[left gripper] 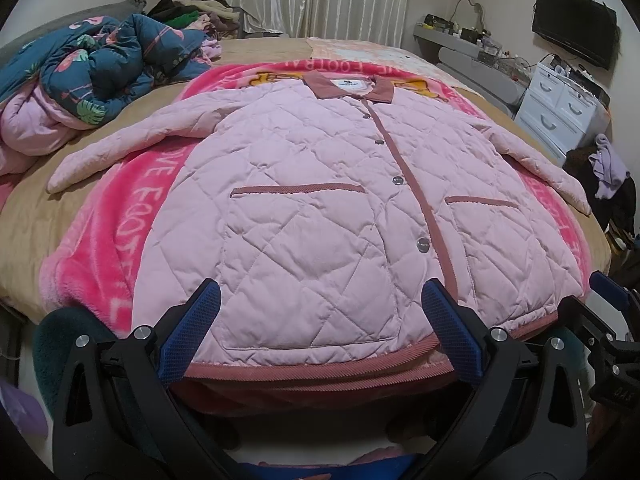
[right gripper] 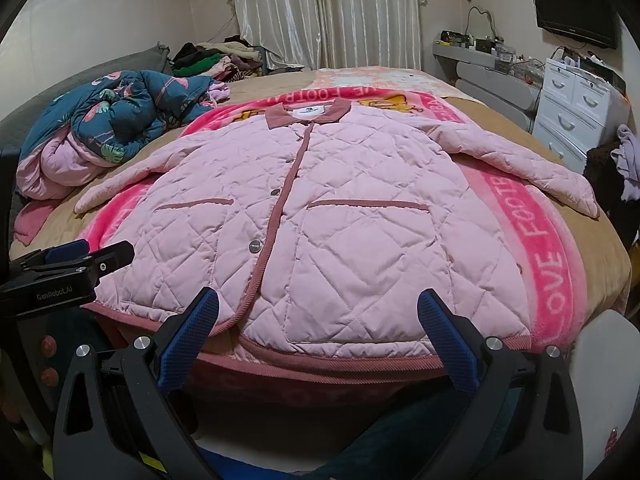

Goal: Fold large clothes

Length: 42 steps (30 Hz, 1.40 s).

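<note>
Jacket (left gripper: 320, 208), pink quilted, buttoned, lies flat with sleeves spread on my bed's blanket (left gripper: 132, 208); both grippers' jaws stand apart, empty.

The jacket (left gripper: 312, 200) is matt pink quilted cloth, puffy between its diamond stitching, with ribbed corduroy-like trim at the collar (left gripper: 348, 87), placket, pockets and hem, and shiny metal snaps (left gripper: 422, 245). Under it lies a plush, fuzzy pink blanket (right gripper: 536, 240) on a smooth tan bedspread (left gripper: 32, 216). The left gripper (left gripper: 318, 334) and right gripper (right gripper: 318, 334) are matt black plastic with finely textured blue pads (left gripper: 188, 336) and bright metal pins. The curtains (right gripper: 328, 12) have a satin sheen.
</note>
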Each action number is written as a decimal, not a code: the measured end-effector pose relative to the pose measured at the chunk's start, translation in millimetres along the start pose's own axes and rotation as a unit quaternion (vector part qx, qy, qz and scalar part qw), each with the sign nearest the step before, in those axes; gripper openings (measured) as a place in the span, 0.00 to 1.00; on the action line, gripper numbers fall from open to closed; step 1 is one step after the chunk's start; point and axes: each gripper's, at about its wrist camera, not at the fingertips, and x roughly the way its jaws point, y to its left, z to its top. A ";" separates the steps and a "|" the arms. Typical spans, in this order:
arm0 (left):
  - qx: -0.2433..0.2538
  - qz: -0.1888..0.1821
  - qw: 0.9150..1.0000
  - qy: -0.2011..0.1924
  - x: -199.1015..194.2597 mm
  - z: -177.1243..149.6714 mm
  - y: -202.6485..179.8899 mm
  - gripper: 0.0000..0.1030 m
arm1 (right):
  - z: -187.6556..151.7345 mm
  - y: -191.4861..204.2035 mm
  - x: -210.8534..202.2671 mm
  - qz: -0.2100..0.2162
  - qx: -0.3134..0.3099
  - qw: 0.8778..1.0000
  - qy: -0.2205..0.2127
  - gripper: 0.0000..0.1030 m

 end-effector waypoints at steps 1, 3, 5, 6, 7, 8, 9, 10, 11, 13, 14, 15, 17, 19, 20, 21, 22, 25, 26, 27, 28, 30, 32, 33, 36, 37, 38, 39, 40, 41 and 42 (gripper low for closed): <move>-0.001 -0.001 1.000 0.000 -0.1 0.0 0.2 0.91 | -0.2 -0.2 0.0 0.000 0.000 1.000 0.000 0.96; 0.000 0.000 1.000 0.000 0.1 0.0 -0.3 0.91 | -0.4 -0.2 0.2 0.000 0.000 1.000 0.001 0.96; 0.000 0.001 1.000 -0.001 0.0 -0.1 -0.2 0.91 | 0.2 -1.2 -0.3 0.001 0.001 1.000 0.001 0.96; 0.000 0.000 1.000 0.000 0.0 0.3 -0.1 0.91 | 0.5 -1.3 -0.7 0.000 0.000 1.000 0.001 0.96; 0.000 0.000 1.000 0.000 -0.1 0.2 -0.1 0.91 | 0.4 -1.2 -0.8 0.000 0.000 1.000 0.001 0.96; 0.000 0.000 1.000 0.000 -0.1 0.0 -0.3 0.91 | 0.1 -1.3 -0.4 0.000 0.000 1.000 0.001 0.96; 0.001 0.000 1.000 0.000 0.0 -0.1 -0.6 0.91 | -0.2 -0.9 0.1 0.000 0.001 1.000 0.001 0.96; 0.001 0.000 1.000 0.000 0.0 0.0 -0.6 0.91 | -0.1 -1.2 -0.2 -0.002 0.001 1.000 0.002 0.96; 0.000 0.000 1.000 0.000 -0.2 0.3 -0.6 0.91 | -0.2 -1.5 0.3 -0.001 0.001 1.000 0.003 0.96; 0.002 -0.001 1.000 0.001 -0.5 0.1 -0.1 0.91 | -0.6 -1.2 0.4 -0.002 0.001 1.000 0.002 0.96; 0.003 0.000 1.000 0.001 -0.4 0.1 -0.3 0.91 | -0.7 -1.1 0.3 -0.002 0.000 1.000 0.002 0.96; 0.003 -0.001 1.000 0.001 -0.4 0.1 -0.3 0.91 | -0.6 -1.3 0.9 -0.001 0.001 1.000 0.002 0.96; 0.003 -0.001 1.000 0.001 -0.5 0.0 -0.6 0.91 | -0.8 -1.3 1.1 -0.002 0.001 1.000 0.002 0.96; 0.003 -0.001 1.000 0.001 -0.5 -0.1 -0.9 0.91 | -0.5 -1.3 1.0 -0.001 0.001 1.000 0.003 0.96; 0.004 -0.001 1.000 0.001 -0.3 -0.3 -1.1 0.91 | -0.6 -1.4 0.9 -0.001 0.001 1.000 0.003 0.96; 0.005 -0.001 1.000 0.001 0.6 -0.9 -0.9 0.91 | -0.6 -1.0 1.2 -0.002 0.001 1.000 0.002 0.96; 0.004 -0.001 1.000 0.001 0.2 -0.6 -0.8 0.91 | -0.6 -1.1 1.3 -0.001 0.001 1.000 0.003 0.96; 0.004 0.000 1.000 0.000 0.5 -0.9 -1.2 0.91 | -0.6 -1.1 1.4 -0.001 0.000 1.000 0.003 0.96; 0.004 0.000 1.000 0.000 0.5 -1.0 -1.0 0.91 | -0.7 -1.3 1.5 -0.001 0.001 1.000 0.003 0.96; 0.004 -0.001 1.000 0.001 0.3 -0.7 -1.1 0.91 | -0.8 -1.6 1.4 -0.001 0.001 1.000 0.004 0.96; 0.004 -0.001 1.000 0.001 0.4 -0.9 -1.2 0.91 | -0.6 -1.0 1.5 -0.001 0.001 1.000 0.003 0.96; 0.004 -0.001 1.000 0.001 0.3 -0.8 -1.1 0.91 | -0.8 -0.9 2.4 -0.002 0.001 1.000 0.004 0.96; 0.004 0.000 1.000 0.001 0.6 -1.2 -1.5 0.91 | -0.7 -1.1 2.8 -0.002 0.001 1.000 0.004 0.96; 0.004 -0.001 1.000 0.001 0.3 -1.0 -1.2 0.91 | -0.6 -1.1 3.2 -0.002 0.001 1.000 0.005 0.96; 0.005 0.000 1.000 0.001 0.3 -1.3 -1.6 0.91 | 0.0 -1.4 3.6 -0.002 0.001 1.000 0.005 0.96; 0.005 0.000 1.000 0.002 0.4 -1.5 -1.4 0.91 | 0.3 -1.4 3.4 -0.002 0.001 1.000 0.004 0.96; 0.005 0.000 1.000 0.002 0.3 -1.6 -1.0 0.91 | 0.5 -1.6 3.4 -0.001 0.001 1.000 0.005 0.96; 0.005 0.000 1.000 0.003 0.3 -1.6 -0.8 0.91 | 0.9 -1.7 3.8 -0.001 0.000 1.000 0.005 0.96; 0.006 0.000 1.000 0.002 0.3 -1.5 -1.4 0.91 | 1.1 -1.8 3.7 -0.003 -0.001 1.000 0.004 0.96; 0.005 0.001 1.000 0.002 0.1 -1.7 -0.8 0.91 | 0.3 -2.3 4.8 -0.004 -0.001 1.000 0.003 0.96; 0.005 0.002 1.000 0.002 0.7 -1.8 -0.8 0.91 | -0.2 -2.8 5.8 -0.004 -0.001 1.000 0.003 0.96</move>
